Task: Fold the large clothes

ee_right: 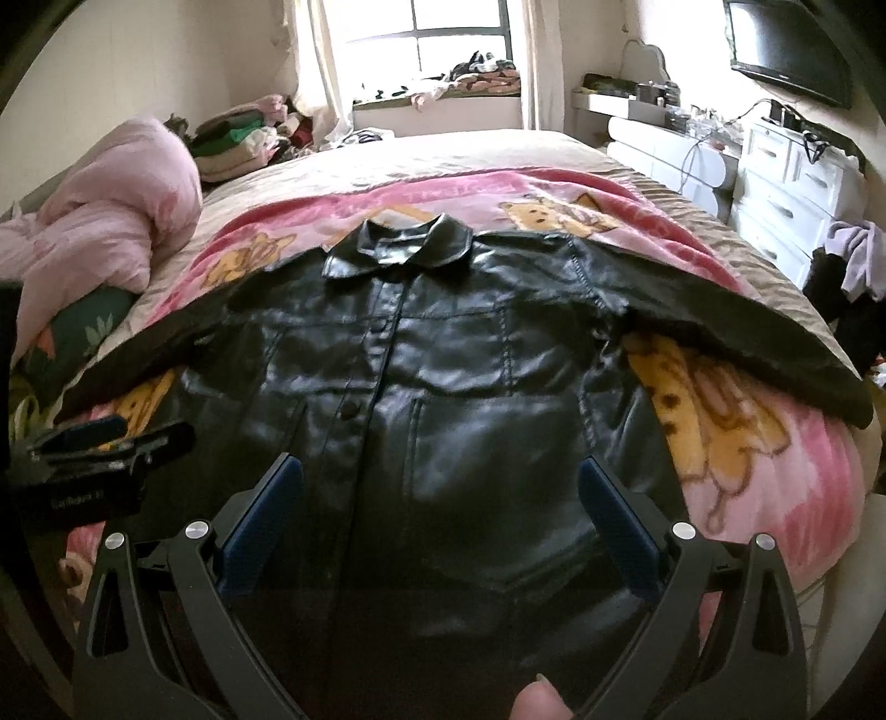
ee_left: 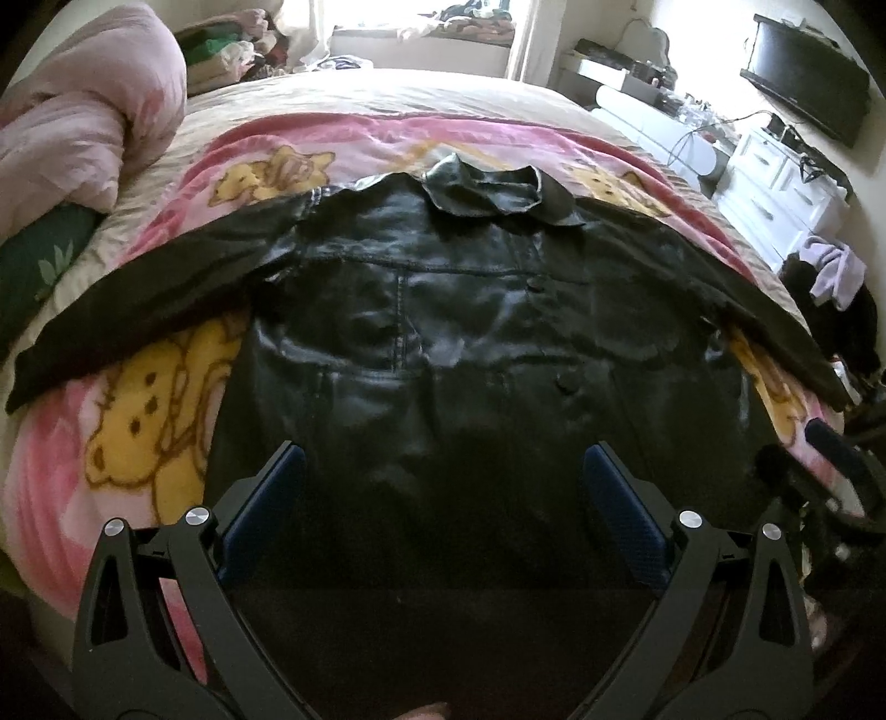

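Note:
A black leather jacket (ee_left: 443,332) lies flat and front up on a pink cartoon blanket (ee_left: 149,432) on the bed, collar far, both sleeves spread out to the sides. It also shows in the right wrist view (ee_right: 443,376). My left gripper (ee_left: 443,482) is open and empty, held over the jacket's lower hem. My right gripper (ee_right: 440,493) is open and empty, over the lower front of the jacket. The left gripper (ee_right: 105,443) shows at the left edge of the right wrist view. The right gripper (ee_left: 819,459) shows at the right edge of the left wrist view.
A rolled pink quilt (ee_left: 88,111) lies at the bed's left side, with a green pillow (ee_left: 39,266) below it. Piled clothes (ee_right: 243,138) sit at the far left. White drawers (ee_right: 786,188) and a TV (ee_right: 786,50) stand at the right.

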